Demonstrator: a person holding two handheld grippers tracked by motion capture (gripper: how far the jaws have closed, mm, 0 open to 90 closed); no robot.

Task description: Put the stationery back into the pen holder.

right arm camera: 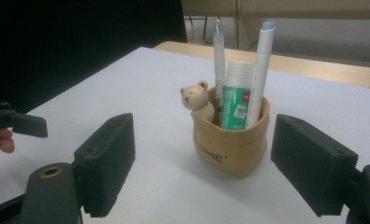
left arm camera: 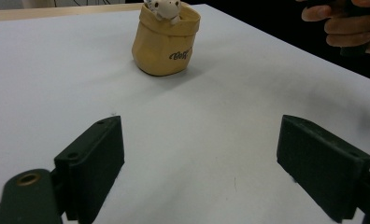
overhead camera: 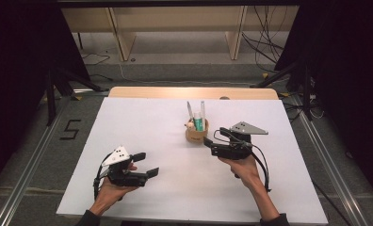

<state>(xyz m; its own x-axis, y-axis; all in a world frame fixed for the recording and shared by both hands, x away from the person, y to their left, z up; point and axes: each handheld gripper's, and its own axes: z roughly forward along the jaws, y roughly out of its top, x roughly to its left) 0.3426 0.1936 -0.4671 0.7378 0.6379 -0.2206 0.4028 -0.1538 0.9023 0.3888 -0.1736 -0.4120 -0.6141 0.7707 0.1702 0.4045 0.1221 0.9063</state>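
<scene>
Pouch (right arm camera: 232, 144), tan and soft-sided, stands upright on the white table (overhead camera: 151, 122), toward its far side and a little right of centre. Inside the pouch: a green-and-white glue stick (right arm camera: 238, 95), a clear pen (right arm camera: 219, 51) left of it, and a white marker (right arm camera: 262, 65) with a pale blue cap right of it, all upright. A small bear figure (right arm camera: 197, 100) peeks over the pouch's rim on the side facing the left gripper.

Progress, as a judgement: loading looks done or nearly so. Everything sits inside the pouch, and nothing loose lies on the table around it. Neither claw carries anything, so what is left is probably just clearing away from the pouch.

Right gripper (overhead camera: 208, 143) is just beside the pouch, at its near right, jaws wide and empty, not touching it. In the right gripper view the pouch stands between and beyond the jaws.

Left gripper (overhead camera: 147, 165) is well apart from the pouch, near left, low over the table, jaws wide, nothing between them.

Writing: the pouch has a small dark script logo (left arm camera: 181, 56), too blurred to read surely. The glue stick label has print and a barcode-like patch, unreadable. A dark "5" (overhead camera: 70, 129) is marked on the floor, far left of the pouch.
</scene>
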